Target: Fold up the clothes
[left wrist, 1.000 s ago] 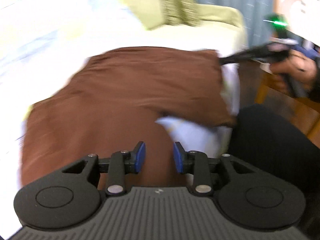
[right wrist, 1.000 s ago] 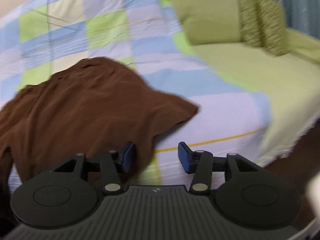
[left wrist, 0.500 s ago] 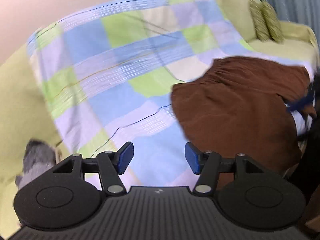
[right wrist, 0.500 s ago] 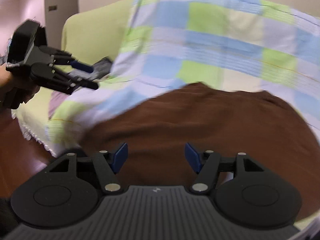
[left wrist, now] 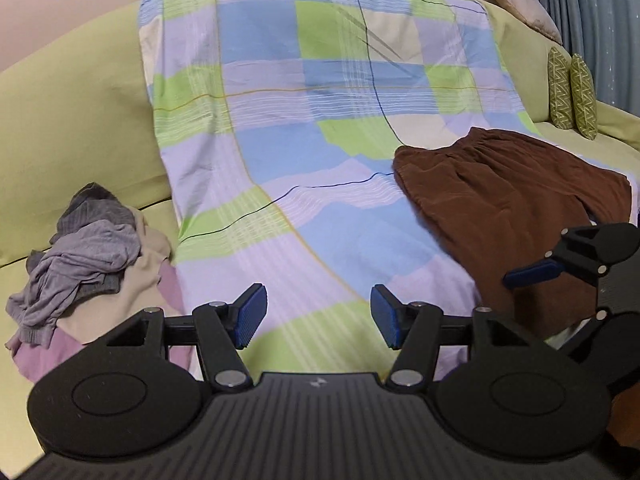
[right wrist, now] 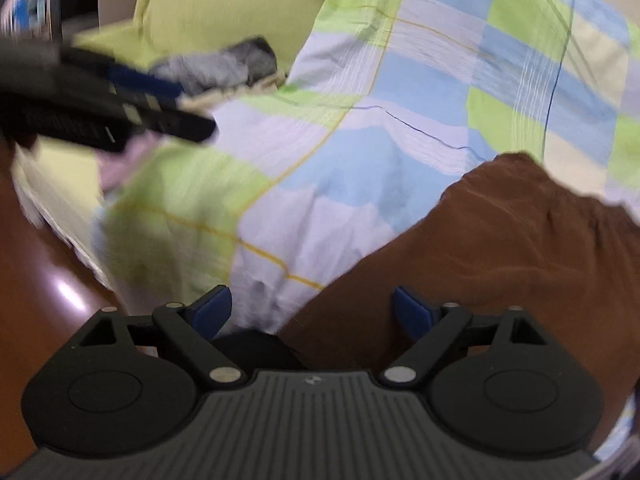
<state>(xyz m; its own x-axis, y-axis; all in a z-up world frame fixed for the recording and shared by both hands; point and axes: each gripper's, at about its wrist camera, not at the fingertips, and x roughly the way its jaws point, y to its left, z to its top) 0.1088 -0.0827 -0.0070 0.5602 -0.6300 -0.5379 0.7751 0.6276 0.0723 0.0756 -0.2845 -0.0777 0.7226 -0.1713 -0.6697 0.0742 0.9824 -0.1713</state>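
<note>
Sofa: yellow-green, smooth upholstery; its right end runs out of the left wrist view.
Checked sheet: thin woven cloth in blue, green, lilac and cream squares, draped over the sofa's back and seat; lower edge hidden behind the gripper body.
Brown garment: soft, matte, finely wrinkled, with a gathered edge at the top; lies spread on the right part of the sheet, near edge hidden by the right gripper.
Clothes pile: crumpled grey, cream and pink pieces on the sofa seat, just left of the sheet; blurred in the right wrist view.
Cushions: 2 upright, green zigzag pattern.
Left gripper: blue ribbed pads spread apart, holding nothing, above the sheet.
Right gripper: pads wide apart, empty, over the garment's edge.
</note>
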